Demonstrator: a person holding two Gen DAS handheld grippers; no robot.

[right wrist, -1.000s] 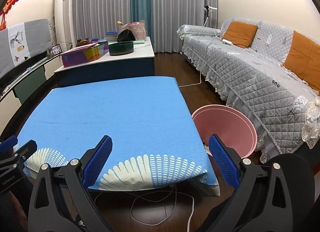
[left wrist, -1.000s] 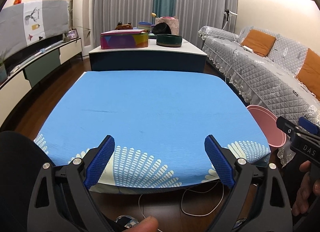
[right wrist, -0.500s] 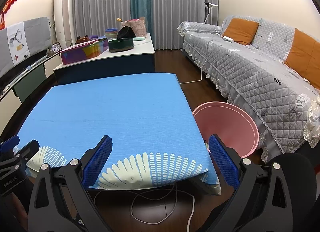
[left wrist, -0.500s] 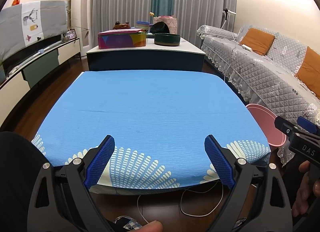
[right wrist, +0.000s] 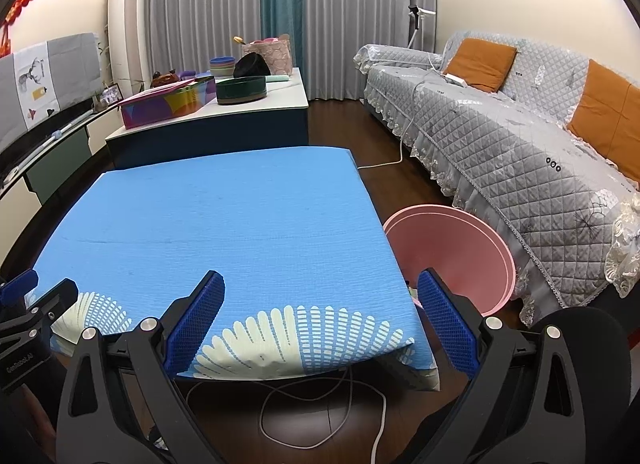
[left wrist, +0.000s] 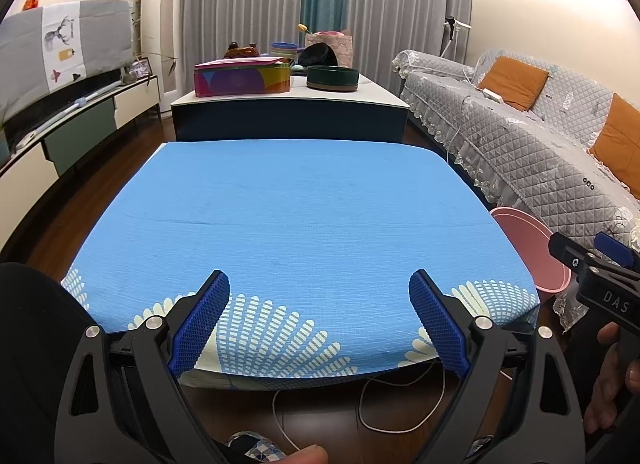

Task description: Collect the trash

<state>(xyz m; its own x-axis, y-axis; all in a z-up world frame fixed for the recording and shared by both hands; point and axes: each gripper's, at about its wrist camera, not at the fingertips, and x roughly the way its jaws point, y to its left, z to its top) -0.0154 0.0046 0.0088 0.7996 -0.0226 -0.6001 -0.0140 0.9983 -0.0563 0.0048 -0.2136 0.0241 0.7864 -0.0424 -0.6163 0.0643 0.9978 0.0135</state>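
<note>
A table with a blue cloth (left wrist: 304, 224) fills the middle of both views (right wrist: 224, 224); no trash shows on it. A pink bin (right wrist: 460, 260) stands on the floor at the table's right side, and its rim shows in the left wrist view (left wrist: 532, 248). My left gripper (left wrist: 320, 320) is open and empty over the table's near edge. My right gripper (right wrist: 320, 316) is open and empty over the near right corner. The right gripper also shows at the right edge of the left wrist view (left wrist: 596, 264).
A white cable (right wrist: 320, 416) lies looped on the dark floor under the near edge. A grey covered sofa (right wrist: 520, 144) with orange cushions runs along the right. A low table (left wrist: 288, 104) behind holds a colourful box and bowls. A TV cabinet (left wrist: 60, 124) lines the left wall.
Both views have shifted slightly, as if both grippers rose or tilted a little. Both grippers stay open and empty.
</note>
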